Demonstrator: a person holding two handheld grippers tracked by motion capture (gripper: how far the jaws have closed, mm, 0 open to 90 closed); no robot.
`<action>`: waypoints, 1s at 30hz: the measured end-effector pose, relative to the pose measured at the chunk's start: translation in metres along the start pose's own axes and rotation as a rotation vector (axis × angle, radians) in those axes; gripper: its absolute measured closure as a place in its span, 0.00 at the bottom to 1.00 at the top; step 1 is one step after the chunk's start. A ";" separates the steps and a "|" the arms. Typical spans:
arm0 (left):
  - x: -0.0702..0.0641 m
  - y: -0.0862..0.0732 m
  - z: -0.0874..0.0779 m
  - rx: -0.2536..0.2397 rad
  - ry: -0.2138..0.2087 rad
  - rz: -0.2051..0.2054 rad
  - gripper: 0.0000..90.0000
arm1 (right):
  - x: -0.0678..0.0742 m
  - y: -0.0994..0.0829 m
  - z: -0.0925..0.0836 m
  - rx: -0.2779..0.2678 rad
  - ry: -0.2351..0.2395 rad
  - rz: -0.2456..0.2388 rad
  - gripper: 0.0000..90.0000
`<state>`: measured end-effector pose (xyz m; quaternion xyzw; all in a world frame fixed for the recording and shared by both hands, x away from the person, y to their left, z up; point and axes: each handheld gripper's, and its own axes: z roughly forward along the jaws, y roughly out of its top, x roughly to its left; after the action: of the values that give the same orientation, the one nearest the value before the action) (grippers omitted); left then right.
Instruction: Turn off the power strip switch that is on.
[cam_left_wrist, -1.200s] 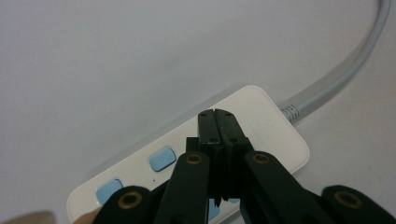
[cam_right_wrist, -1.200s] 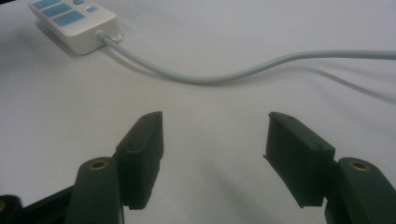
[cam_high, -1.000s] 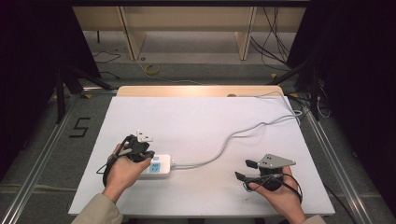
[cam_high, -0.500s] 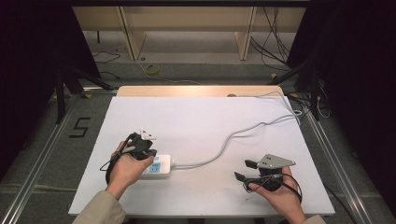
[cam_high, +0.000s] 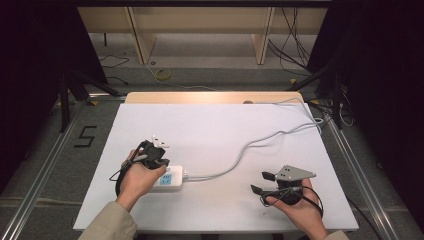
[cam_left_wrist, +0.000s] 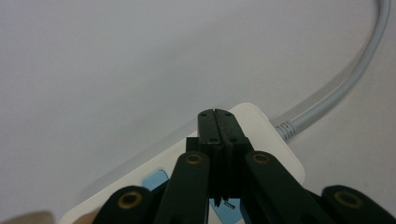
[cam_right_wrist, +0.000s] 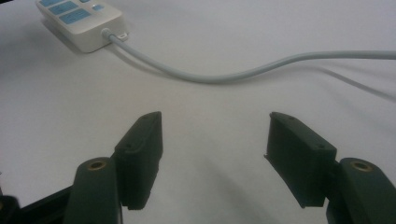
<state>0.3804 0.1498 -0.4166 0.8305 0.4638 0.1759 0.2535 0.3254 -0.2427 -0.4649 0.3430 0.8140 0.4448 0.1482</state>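
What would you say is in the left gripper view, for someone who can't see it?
The left tool, its two black jaws shut tight together with nothing between them, points down over a white power strip with blue buttons. A grey cable runs from the strip's end up and away across the white table.

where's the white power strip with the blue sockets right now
In the high view the white power strip with blue sockets lies near the front left of the white table, directly under the shut left gripper; its grey cable runs off toward the far right corner.
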 end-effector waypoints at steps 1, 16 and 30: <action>0.000 0.000 0.000 0.002 0.001 0.001 1.00 | 0.000 0.000 0.000 0.001 0.001 -0.002 0.41; 0.000 0.005 0.003 0.013 -0.002 0.006 1.00 | 0.000 0.000 0.000 0.001 0.005 -0.008 0.40; 0.002 0.008 0.009 0.042 -0.003 0.003 1.00 | 0.000 0.000 0.001 -0.001 0.007 -0.007 0.40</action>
<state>0.3910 0.1455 -0.4190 0.8366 0.4659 0.1650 0.2364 0.3255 -0.2420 -0.4655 0.3385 0.8155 0.4459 0.1468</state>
